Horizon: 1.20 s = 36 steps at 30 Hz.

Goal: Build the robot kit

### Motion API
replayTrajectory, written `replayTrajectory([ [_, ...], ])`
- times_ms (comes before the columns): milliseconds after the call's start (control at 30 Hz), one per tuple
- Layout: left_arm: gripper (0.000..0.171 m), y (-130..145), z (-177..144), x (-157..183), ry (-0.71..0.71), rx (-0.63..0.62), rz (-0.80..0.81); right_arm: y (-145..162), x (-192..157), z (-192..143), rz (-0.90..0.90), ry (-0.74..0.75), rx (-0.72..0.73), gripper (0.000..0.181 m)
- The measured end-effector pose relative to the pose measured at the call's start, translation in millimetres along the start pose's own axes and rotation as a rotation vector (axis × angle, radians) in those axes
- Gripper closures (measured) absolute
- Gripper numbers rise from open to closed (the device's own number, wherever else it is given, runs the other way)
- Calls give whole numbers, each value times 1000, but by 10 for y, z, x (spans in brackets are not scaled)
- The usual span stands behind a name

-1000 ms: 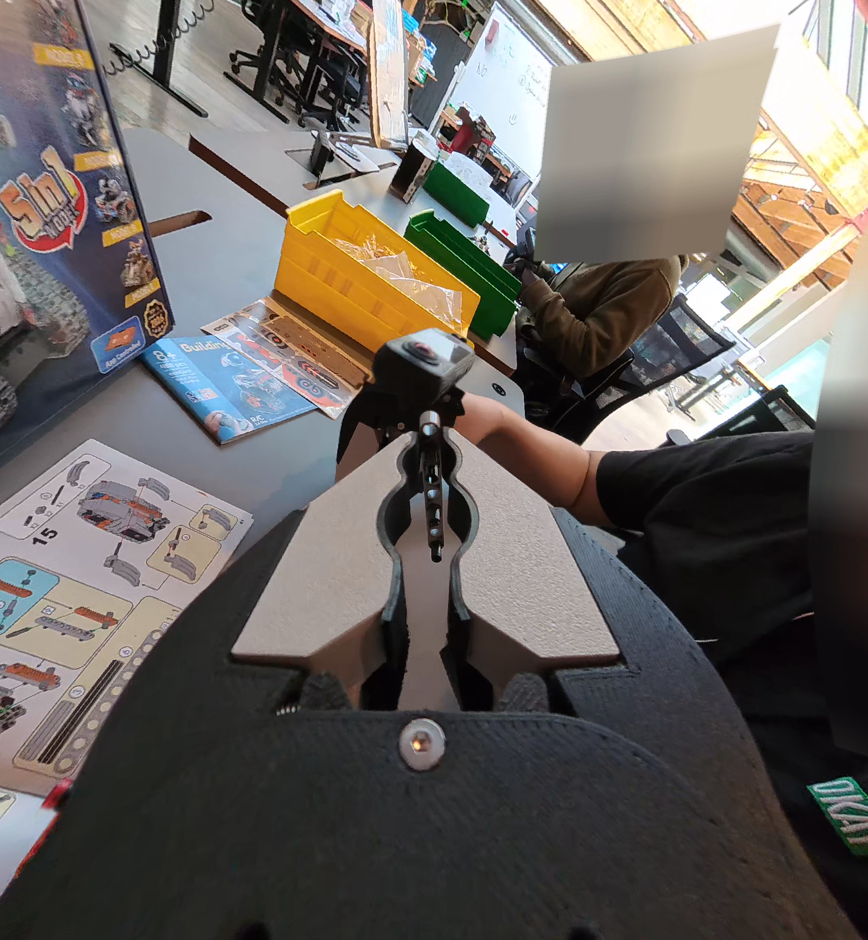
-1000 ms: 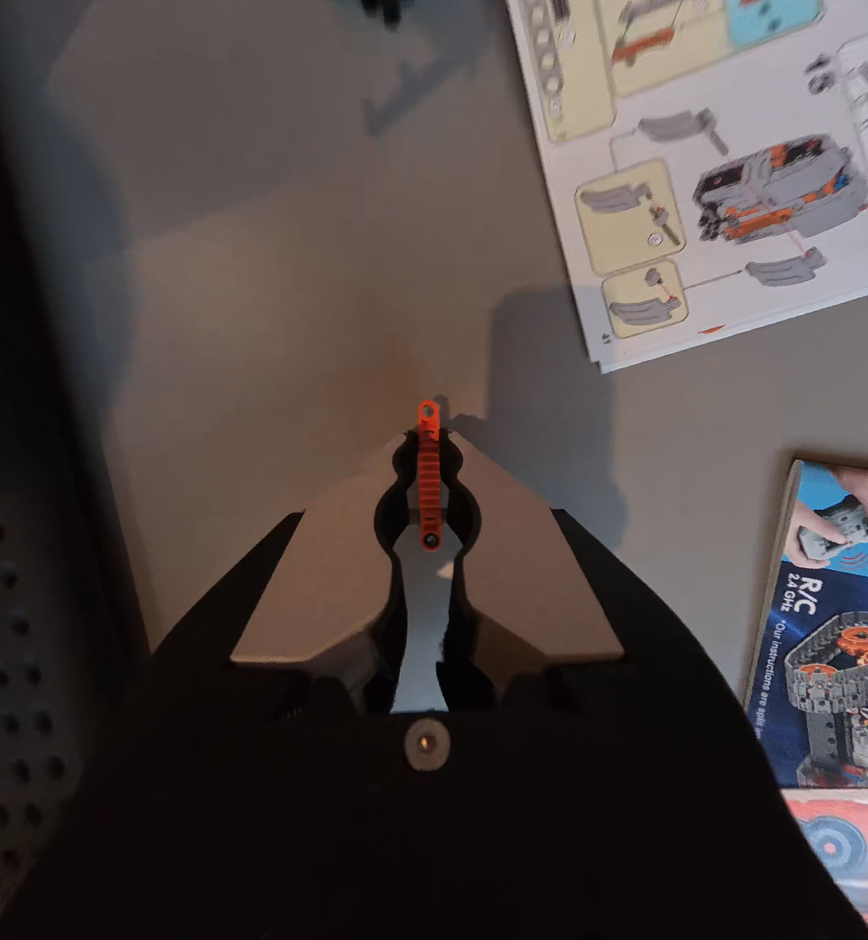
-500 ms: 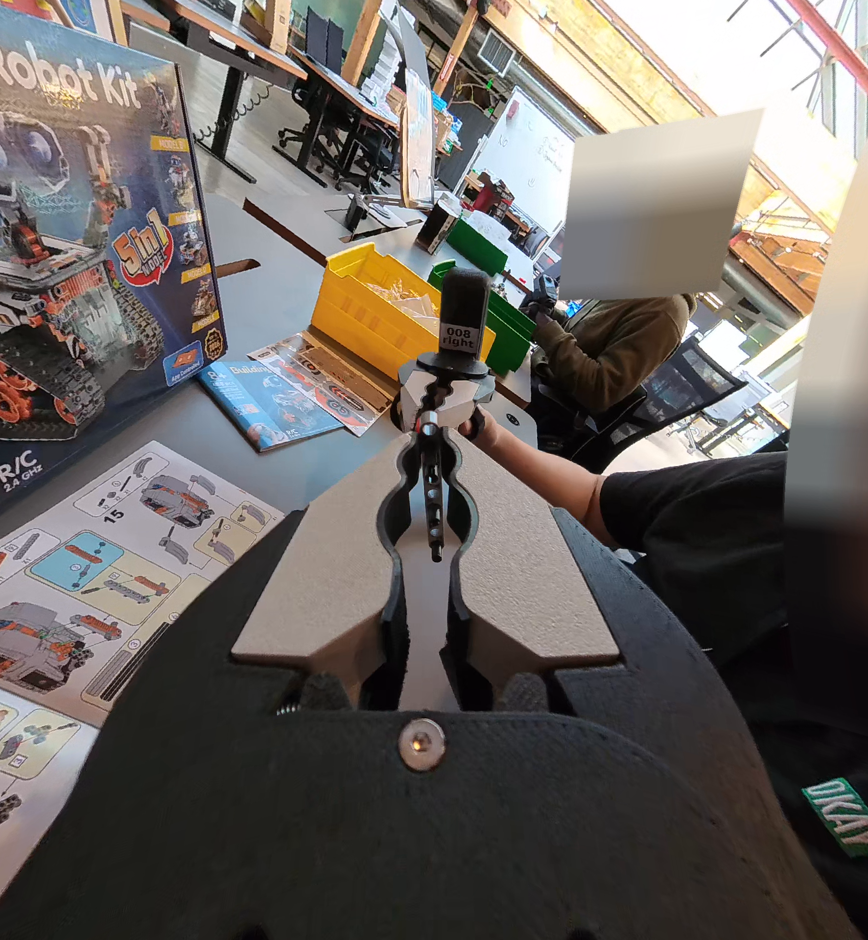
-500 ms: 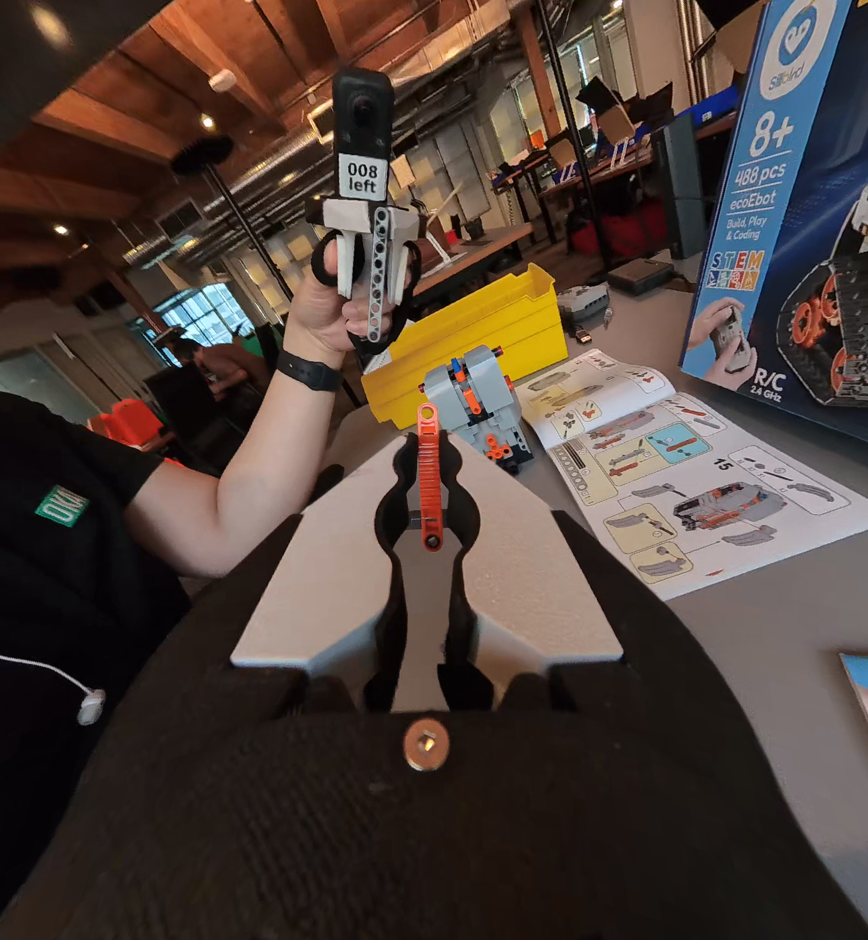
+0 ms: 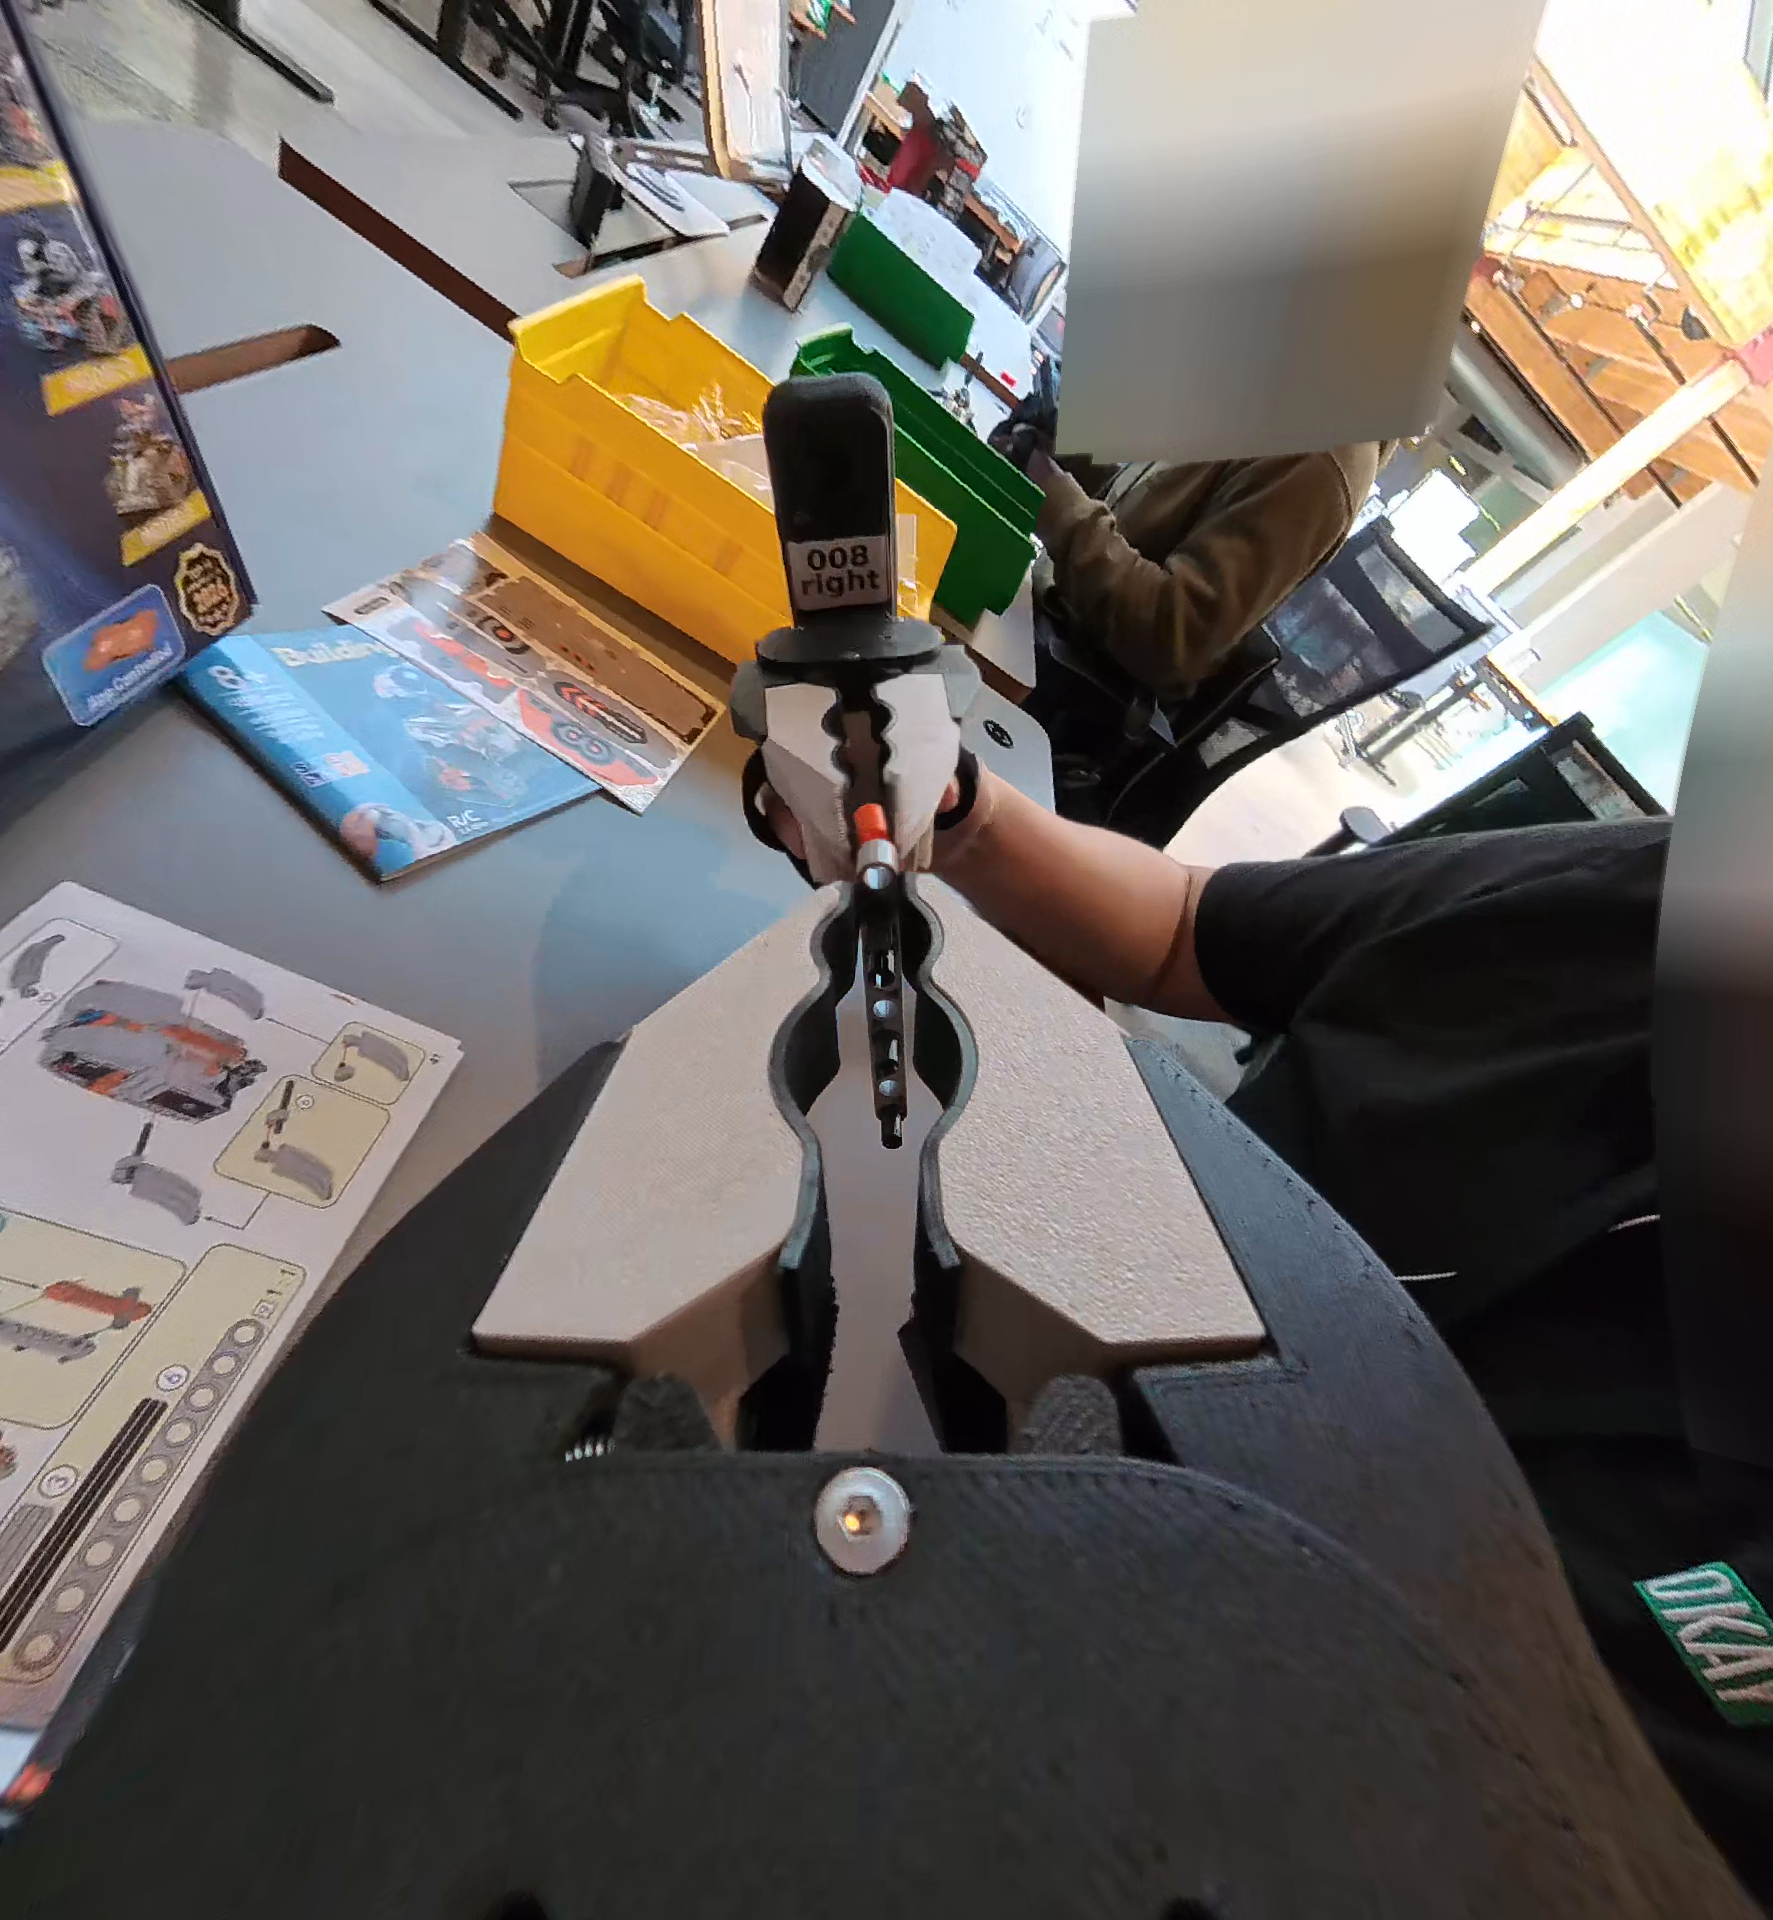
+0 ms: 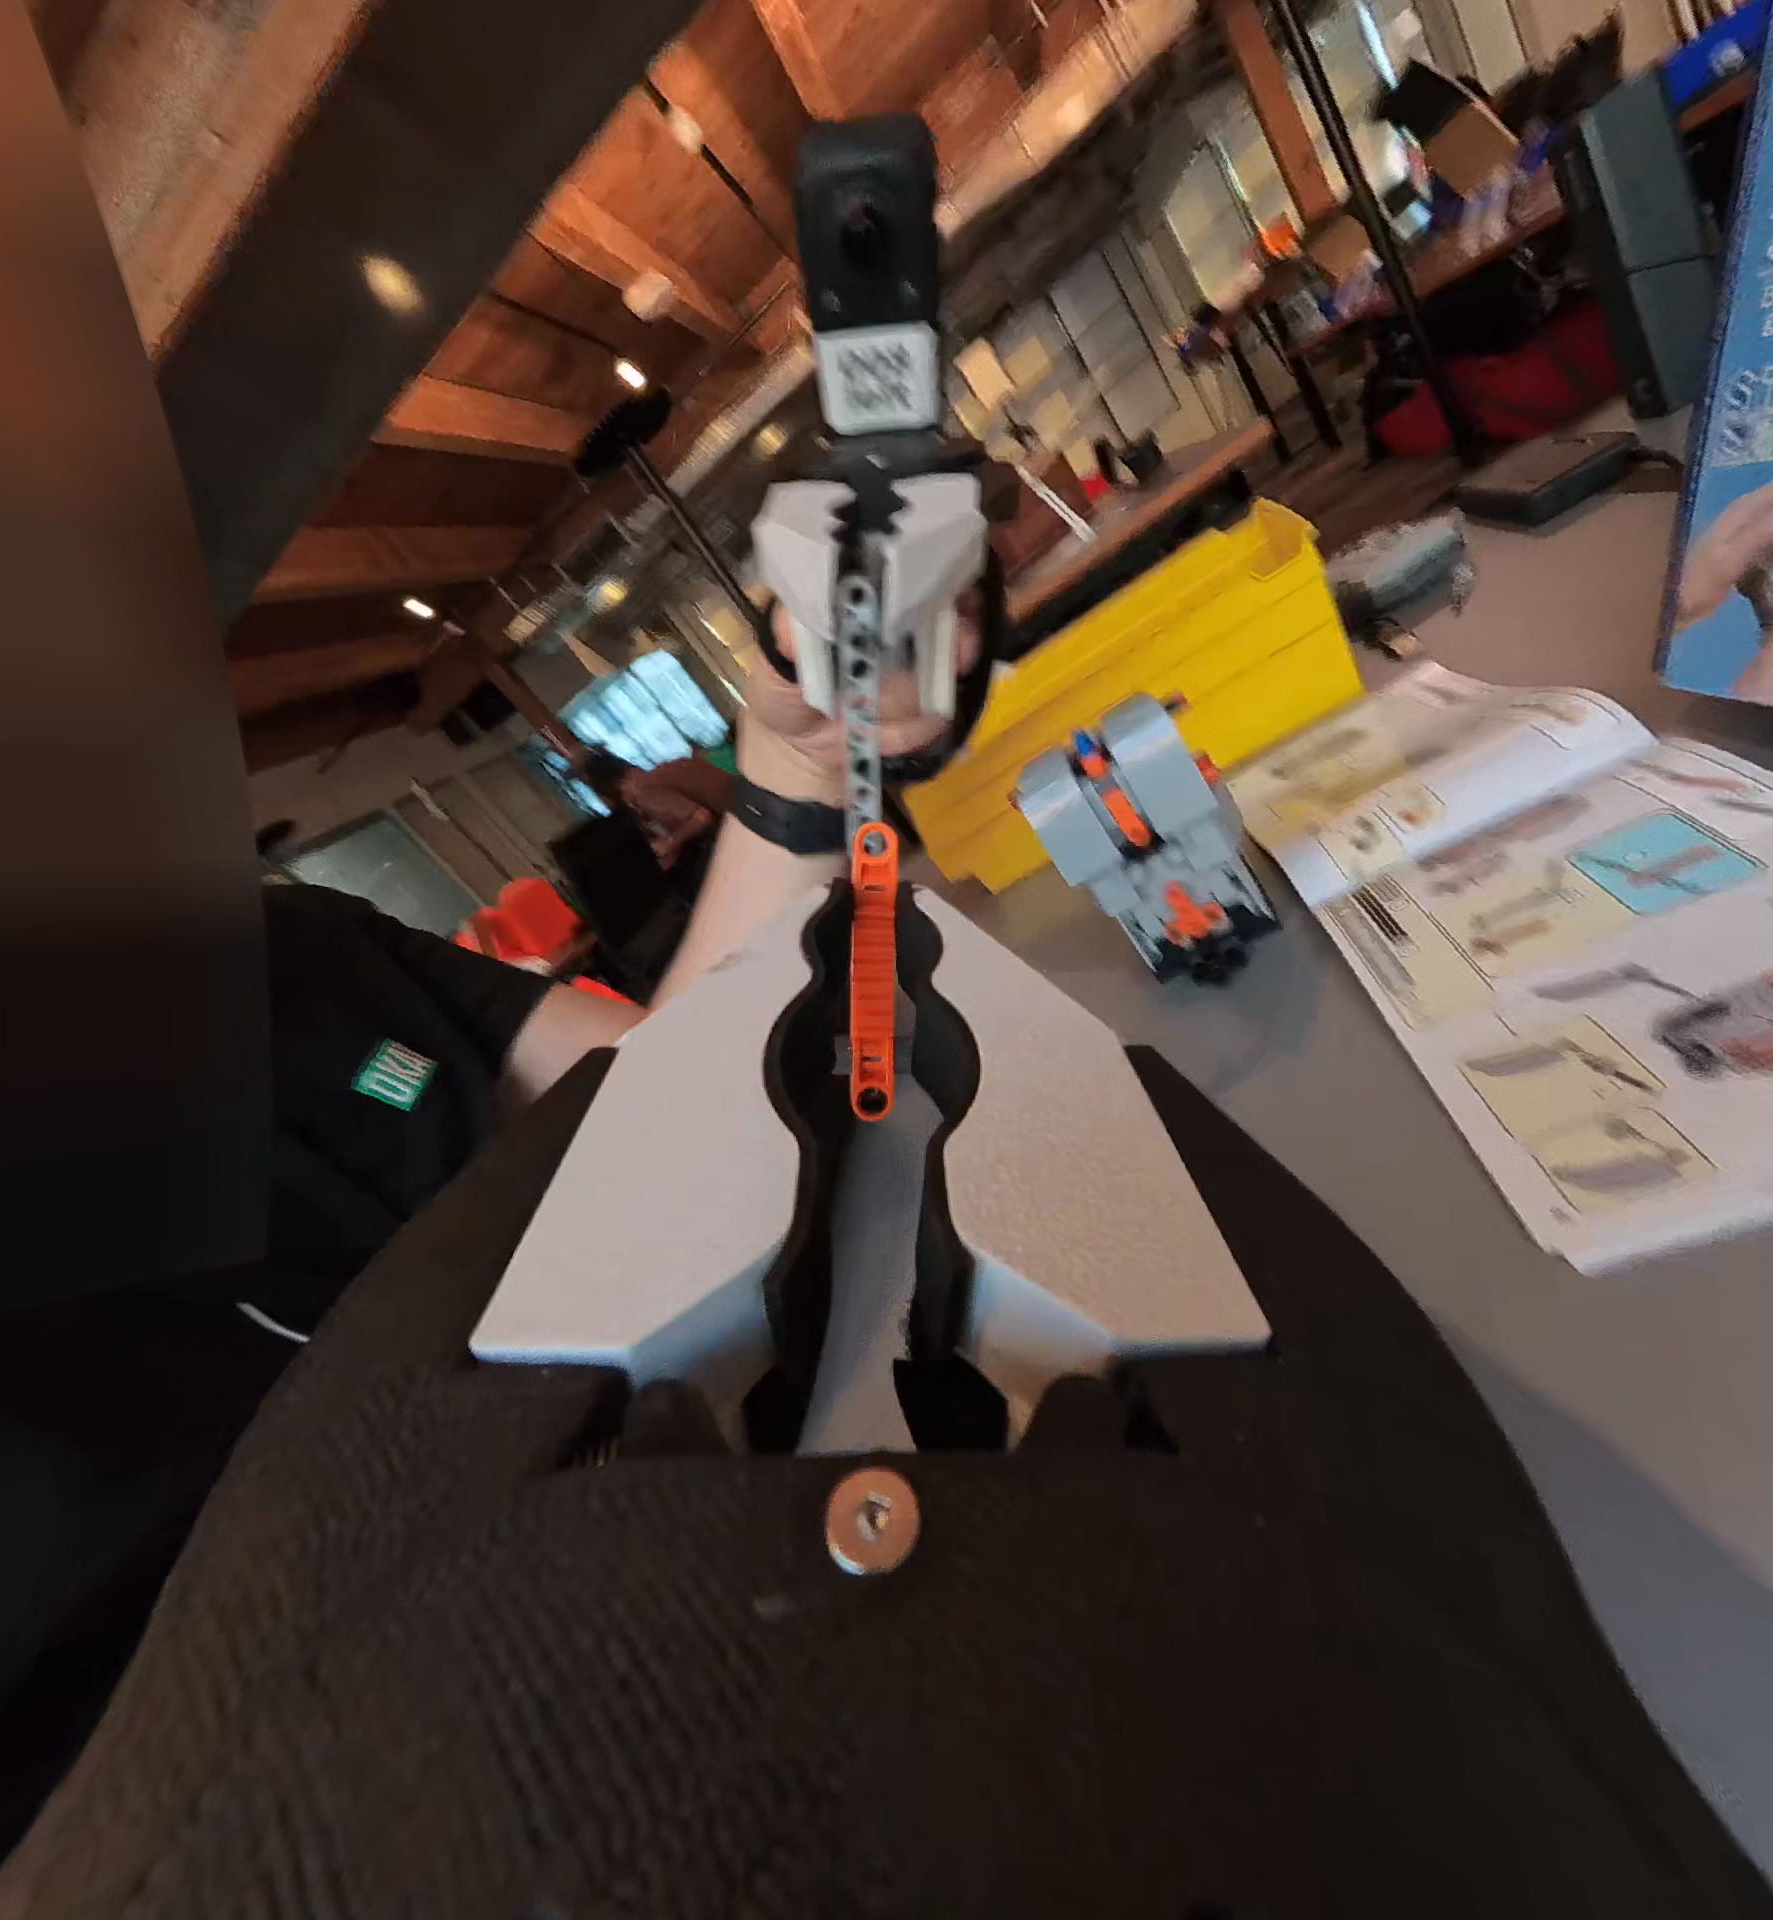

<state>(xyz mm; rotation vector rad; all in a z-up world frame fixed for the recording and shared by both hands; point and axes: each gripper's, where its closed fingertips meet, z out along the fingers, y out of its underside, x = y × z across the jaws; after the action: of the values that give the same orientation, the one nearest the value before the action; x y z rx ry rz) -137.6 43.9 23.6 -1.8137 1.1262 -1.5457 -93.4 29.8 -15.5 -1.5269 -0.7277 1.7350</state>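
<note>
My left gripper [image 5: 880, 914] is shut on a long grey beam with holes [image 5: 884, 997], held up in the air. My right gripper [image 6: 874, 894] is shut on a short orange beam [image 6: 871, 987]. The two grippers face each other tip to tip. In the left wrist view the right gripper [image 5: 866, 821] shows just ahead with the orange beam's end [image 5: 869, 823] at the grey beam's tip. In the right wrist view the left gripper [image 6: 866, 665] holds the grey beam [image 6: 859, 707], whose lower end meets the orange beam's tip.
A grey and orange brick model [image 6: 1142, 831] stands on the grey table [image 5: 362, 457]. An open instruction booklet [image 5: 134, 1143] lies by it. A yellow bin [image 5: 653, 488], green bins [image 5: 965, 488], a blue leaflet [image 5: 383, 748] and a big blue kit box [image 5: 30, 364] stand around. A seated person [image 5: 1194, 540] is behind. Spacing between my two grippers at the tips: around 7 centimeters.
The right gripper swung up from facing the table to face the left one, then closed in. The orange beam's tip now meets the grey beam's end.
</note>
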Motion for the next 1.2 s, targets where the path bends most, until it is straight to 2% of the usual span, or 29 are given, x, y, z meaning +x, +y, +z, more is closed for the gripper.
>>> replayTrajectory([
  [67,167,31,40,-28,-19,-25,-1,239,244,-59,-64,202,-200,175],
  [167,167,43,19,-78,-53,-30,-6,706,645,-383,-319,577,-652,176],
  [233,167,37,-3,-72,-50,-23,-11,933,728,-544,-439,681,-882,175],
  [333,167,42,-24,-79,-54,-19,-15,1177,789,-623,-460,714,-1056,175],
  [467,167,32,-44,-69,-48,-10,-18,1308,845,-657,-467,719,-1139,174],
  [733,167,21,-53,-55,-27,2,-34,1250,844,-563,-490,692,-1088,168],
  [900,167,14,-49,-26,-17,4,-31,1272,869,-570,-493,705,-1131,168],
  [1200,167,11,-36,6,-1,4,-27,1252,842,-545,-481,716,-1127,169],
])
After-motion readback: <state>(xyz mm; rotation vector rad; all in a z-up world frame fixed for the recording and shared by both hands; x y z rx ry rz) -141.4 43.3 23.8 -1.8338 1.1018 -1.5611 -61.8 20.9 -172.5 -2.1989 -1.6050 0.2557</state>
